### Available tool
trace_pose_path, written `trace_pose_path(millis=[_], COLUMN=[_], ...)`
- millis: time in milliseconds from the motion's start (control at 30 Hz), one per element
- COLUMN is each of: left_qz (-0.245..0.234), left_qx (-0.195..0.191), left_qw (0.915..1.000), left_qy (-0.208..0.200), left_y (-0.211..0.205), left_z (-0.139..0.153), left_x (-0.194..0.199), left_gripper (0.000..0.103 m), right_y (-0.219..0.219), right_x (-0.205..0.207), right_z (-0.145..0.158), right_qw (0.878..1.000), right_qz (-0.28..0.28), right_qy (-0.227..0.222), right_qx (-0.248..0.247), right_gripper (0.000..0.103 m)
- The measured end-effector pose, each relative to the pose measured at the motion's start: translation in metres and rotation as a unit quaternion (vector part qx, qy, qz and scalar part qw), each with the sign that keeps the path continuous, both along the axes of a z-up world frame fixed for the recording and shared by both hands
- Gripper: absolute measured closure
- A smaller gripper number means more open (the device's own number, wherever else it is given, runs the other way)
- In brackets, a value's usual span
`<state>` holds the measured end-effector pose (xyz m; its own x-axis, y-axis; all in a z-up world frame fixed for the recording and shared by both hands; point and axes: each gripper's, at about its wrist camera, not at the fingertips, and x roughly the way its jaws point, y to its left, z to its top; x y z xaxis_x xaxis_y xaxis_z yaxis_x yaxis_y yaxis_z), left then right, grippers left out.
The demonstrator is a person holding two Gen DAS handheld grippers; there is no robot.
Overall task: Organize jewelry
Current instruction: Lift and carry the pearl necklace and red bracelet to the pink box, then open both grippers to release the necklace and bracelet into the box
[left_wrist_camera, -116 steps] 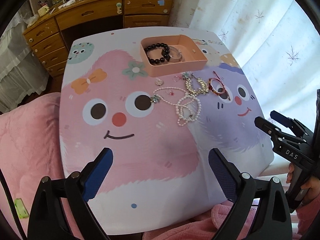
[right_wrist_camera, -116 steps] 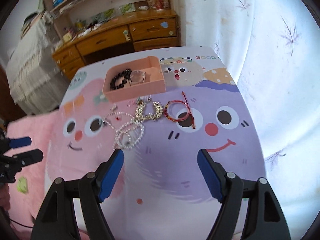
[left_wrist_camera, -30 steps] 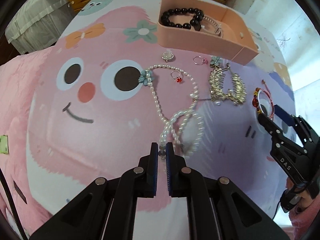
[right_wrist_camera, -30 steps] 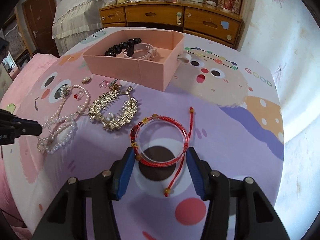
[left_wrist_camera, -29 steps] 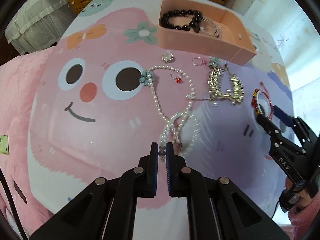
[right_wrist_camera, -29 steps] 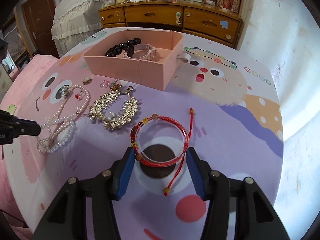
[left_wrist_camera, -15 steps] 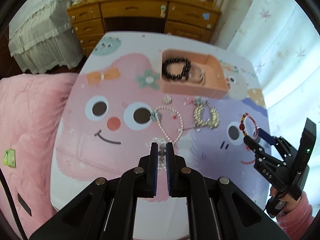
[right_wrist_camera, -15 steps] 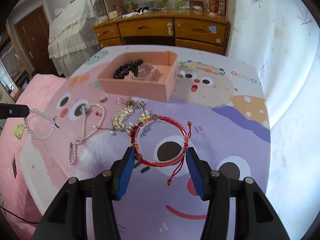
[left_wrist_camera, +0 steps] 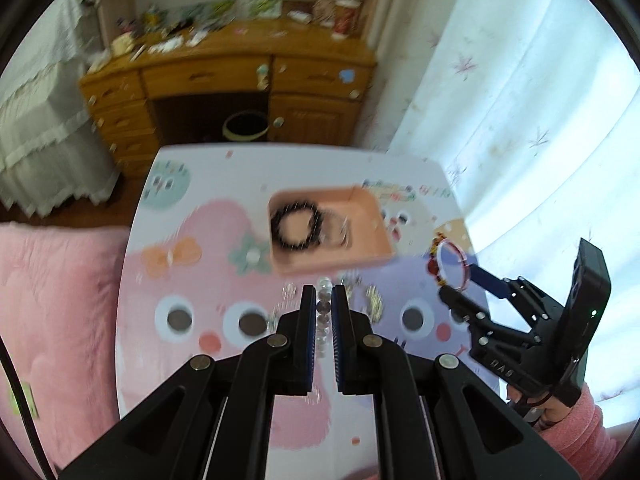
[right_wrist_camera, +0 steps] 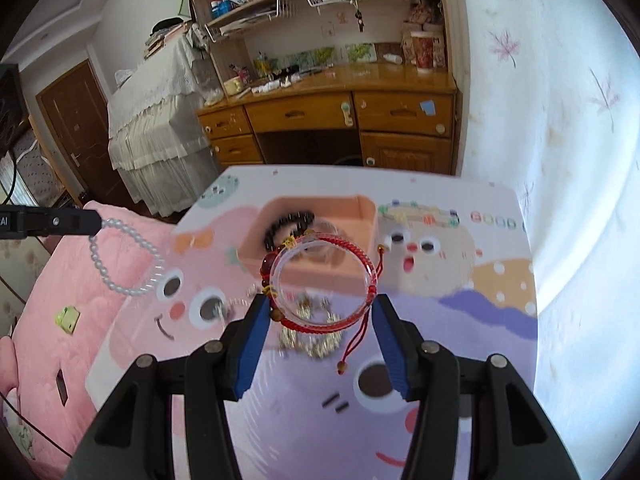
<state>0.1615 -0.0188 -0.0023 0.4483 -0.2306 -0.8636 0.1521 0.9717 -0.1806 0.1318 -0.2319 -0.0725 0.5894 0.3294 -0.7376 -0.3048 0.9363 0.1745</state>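
My left gripper (left_wrist_camera: 321,294) is shut on the pearl necklace (left_wrist_camera: 322,320), held high above the table; from the right wrist view the necklace (right_wrist_camera: 120,258) hangs in a loop from its tip. My right gripper (right_wrist_camera: 318,308) is shut on the red cord bracelet (right_wrist_camera: 320,280) and holds it in the air in front of the pink tray (right_wrist_camera: 366,216). The tray (left_wrist_camera: 372,236) holds a black bead bracelet (left_wrist_camera: 296,226) and a clear bangle. A gold necklace (right_wrist_camera: 312,336) and small rings lie on the table below.
The cartoon-printed table (right_wrist_camera: 460,320) has a pink bed (right_wrist_camera: 60,320) at its left. A wooden desk (right_wrist_camera: 328,120) with drawers stands behind it, and a white curtain (right_wrist_camera: 560,120) hangs at the right.
Both grippers have risen well above the table. The pearl necklace has come off the table and hangs from the left gripper. The red bracelet has risen with the right gripper.
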Motion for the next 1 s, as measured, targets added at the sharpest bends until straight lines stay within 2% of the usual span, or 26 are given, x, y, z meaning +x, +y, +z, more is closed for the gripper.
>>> trace_pose_path(millis=[267, 433, 633, 700, 767, 900, 1000], left_qz=[-0.014, -0.023, -0.04, -0.031, -0.03, -0.037, -0.035], left_qx=[-0.027, -0.045, -0.066, -0.042, -0.037, -0.03, -0.021], left_qw=[0.9992, 0.9985, 0.997, 0.9985, 0.9984, 0.9982, 0.9987], left_qy=[-0.026, -0.022, 0.0, 0.017, 0.029, 0.035, 0.029], left_y=[0.001, 0.0, -0.008, -0.012, -0.013, -0.011, -0.007], left_z=[0.006, -0.009, -0.039, -0.05, -0.057, -0.061, -0.058], left_x=[0.053, 0.085, 0.116, 0.125, 0.127, 0.126, 0.122], left_gripper=[0.098, 0.098, 0.096, 0.081, 0.06, 0.053, 0.044], right_y=[0.019, 0.028, 0.037, 0.04, 0.043, 0.038, 0.034], right_x=[0.043, 0.072, 0.096, 0.102, 0.106, 0.101, 0.097], right_z=[0.014, 0.005, -0.008, -0.016, -0.025, -0.034, -0.038], right_qw=[1.0, 1.0, 1.0, 1.0, 0.999, 0.999, 0.998], right_qz=[-0.005, -0.011, -0.02, -0.022, -0.02, -0.019, -0.022], right_qy=[-0.019, -0.014, -0.007, -0.003, 0.019, 0.039, 0.055], right_qx=[0.005, 0.009, 0.01, 0.0, -0.024, -0.022, -0.013], right_gripper=[0.05, 0.05, 0.05, 0.05, 0.05, 0.049, 0.046])
